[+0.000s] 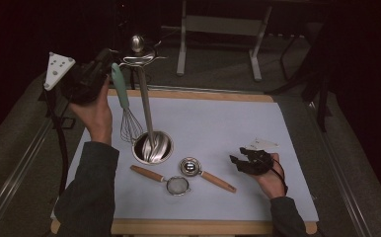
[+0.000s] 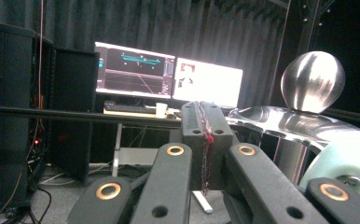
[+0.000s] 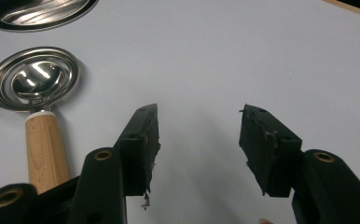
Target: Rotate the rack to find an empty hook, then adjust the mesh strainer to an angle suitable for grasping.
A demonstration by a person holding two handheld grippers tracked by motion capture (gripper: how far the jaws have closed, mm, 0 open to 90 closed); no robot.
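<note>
The left gripper is hovering raised beside the mint-handled wire whisk, which is leaning in the round steel holder; its 2 jaws are pressing together, empty. The right gripper is resting on the white mat, jaws standing apart, empty.

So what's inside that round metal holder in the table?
The metal holder has a tall steel rod with a ball top standing in it, and a whisk hangs at its rim. Reflections hide its bottom.
</note>
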